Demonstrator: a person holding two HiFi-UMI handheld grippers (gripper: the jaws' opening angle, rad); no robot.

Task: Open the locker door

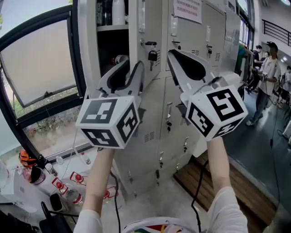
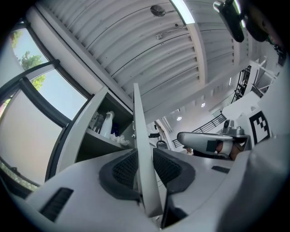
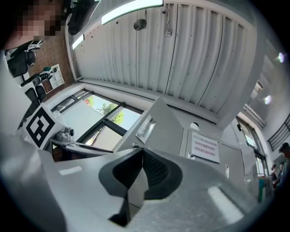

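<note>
The grey locker door [image 1: 145, 27] at the upper left of the locker bank stands ajar, with a padlock [image 1: 153, 55] hanging on its front. My left gripper [image 1: 132, 67] is shut on the door's free edge; in the left gripper view the thin door edge [image 2: 138, 127] runs up between the two black pads [image 2: 124, 170], which press on it from both sides. My right gripper [image 1: 170, 53] hovers just right of the door, pointing up at the lockers. In the right gripper view its jaws [image 3: 141, 156] are shut with nothing between them, and the door [image 3: 161, 122] rises ahead.
The locker interior [image 1: 111, 41] holds bottles on a shelf. A paper notice [image 1: 187, 9] hangs on the neighbouring locker, with more locked doors [image 1: 154, 136] below. A window [image 1: 41, 63] is at left, a cluttered table [image 1: 27, 177] lower left, people [image 1: 268, 77] at far right.
</note>
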